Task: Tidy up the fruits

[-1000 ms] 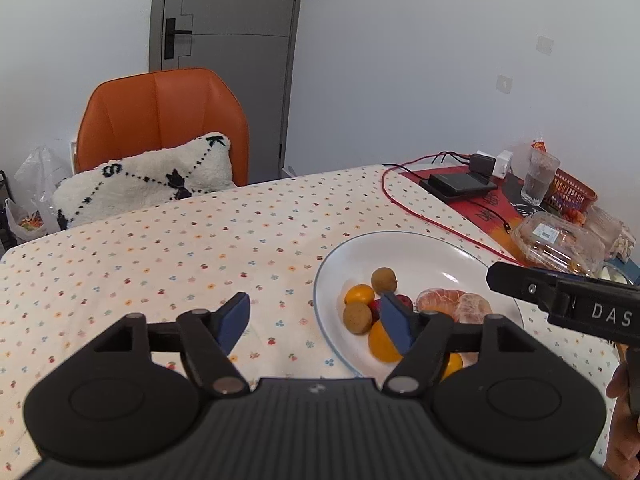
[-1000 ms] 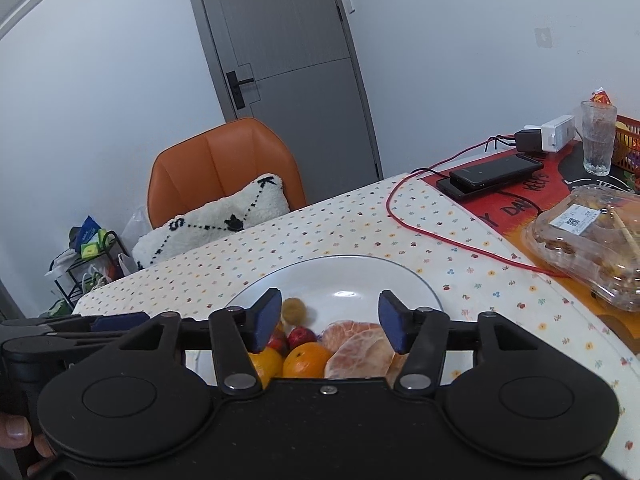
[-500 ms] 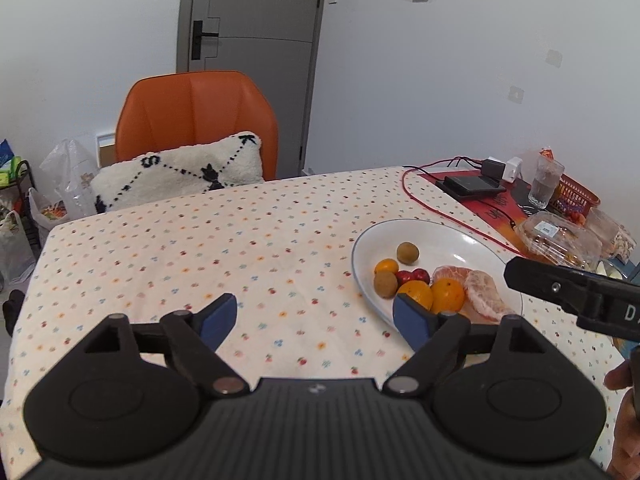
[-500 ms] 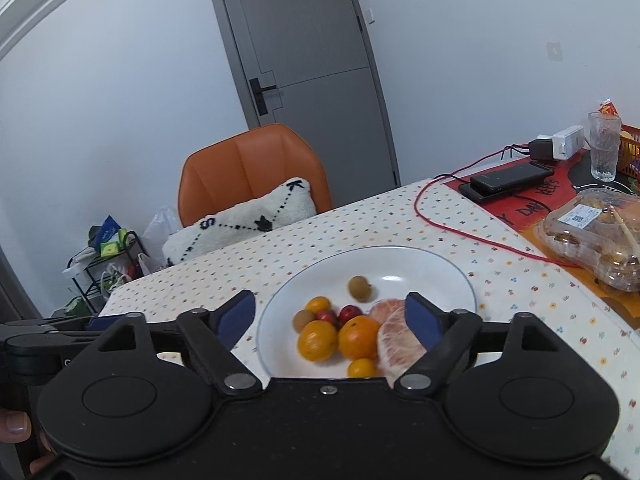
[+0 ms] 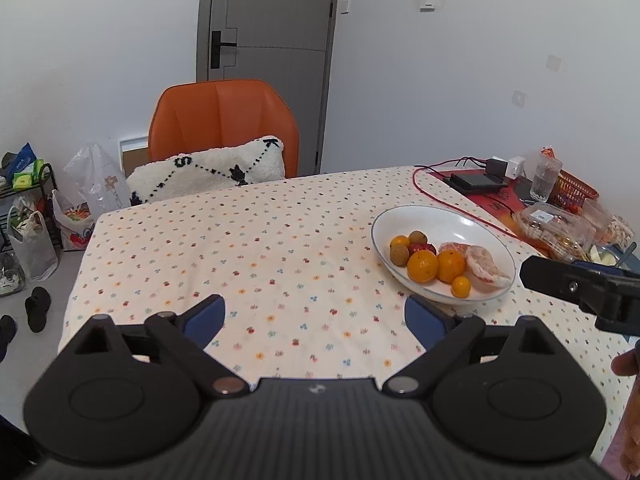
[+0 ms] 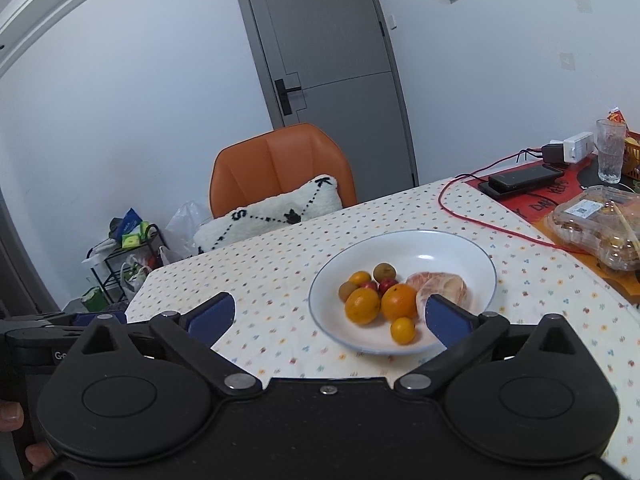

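Observation:
A white plate (image 5: 472,220) on the dotted tablecloth holds oranges (image 5: 422,266), small brown fruits (image 5: 399,256), red fruits (image 5: 420,247) and peeled citrus pieces (image 5: 486,264). The plate (image 6: 440,248) with its oranges (image 6: 362,306) also shows in the right wrist view. My left gripper (image 5: 316,316) is open and empty above the tablecloth, left of the plate. My right gripper (image 6: 328,318) is open and empty, above the plate's near rim. The right gripper's side shows at the right edge of the left wrist view (image 5: 580,288).
A red cable (image 6: 500,224), a dark phone (image 6: 524,178), a glass (image 6: 610,152) and a clear plastic food box (image 6: 600,220) lie at the table's right. An orange chair (image 5: 224,128) with a white cushion (image 5: 208,174) stands behind the table. Bags sit on the floor at left.
Both grippers have pulled back and up from the plate, and their jaws have opened wider. The plate now looks smaller and farther away in both views.

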`<state>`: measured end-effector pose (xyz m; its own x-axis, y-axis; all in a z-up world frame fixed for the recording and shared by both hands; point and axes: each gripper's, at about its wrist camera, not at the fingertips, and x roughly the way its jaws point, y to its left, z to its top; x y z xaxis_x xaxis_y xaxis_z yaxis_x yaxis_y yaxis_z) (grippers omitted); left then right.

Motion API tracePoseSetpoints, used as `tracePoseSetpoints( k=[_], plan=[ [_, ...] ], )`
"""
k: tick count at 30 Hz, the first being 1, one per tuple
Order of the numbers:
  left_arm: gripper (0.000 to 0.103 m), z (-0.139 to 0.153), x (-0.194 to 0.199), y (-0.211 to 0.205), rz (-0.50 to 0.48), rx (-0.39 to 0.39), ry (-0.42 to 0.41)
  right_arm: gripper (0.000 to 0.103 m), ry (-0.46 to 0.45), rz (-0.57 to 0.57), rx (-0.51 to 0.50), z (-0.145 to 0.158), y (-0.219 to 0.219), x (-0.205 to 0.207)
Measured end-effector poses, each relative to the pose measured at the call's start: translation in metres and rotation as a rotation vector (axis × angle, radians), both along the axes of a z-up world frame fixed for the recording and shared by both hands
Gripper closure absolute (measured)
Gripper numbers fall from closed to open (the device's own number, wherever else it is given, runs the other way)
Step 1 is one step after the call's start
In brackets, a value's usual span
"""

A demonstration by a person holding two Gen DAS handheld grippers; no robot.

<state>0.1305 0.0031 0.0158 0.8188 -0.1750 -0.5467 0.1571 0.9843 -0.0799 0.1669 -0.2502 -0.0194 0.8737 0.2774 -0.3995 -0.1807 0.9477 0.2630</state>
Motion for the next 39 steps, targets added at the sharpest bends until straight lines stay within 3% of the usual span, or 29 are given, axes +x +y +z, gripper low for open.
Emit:
tracePoseSetpoints(
  k=[24,39],
  plan=[
    [0.004,0.012,-0.104,0.021,0.031,0.037,-0.042,0.0,-0.043,0.062,0.0,0.013,0.015,-0.092],
    [0.004,0.008,-0.124,0.032,0.041,0.022,-0.042,0.0,-0.046,0.113,-0.04,0.015,0.034,-0.13]
  ],
)
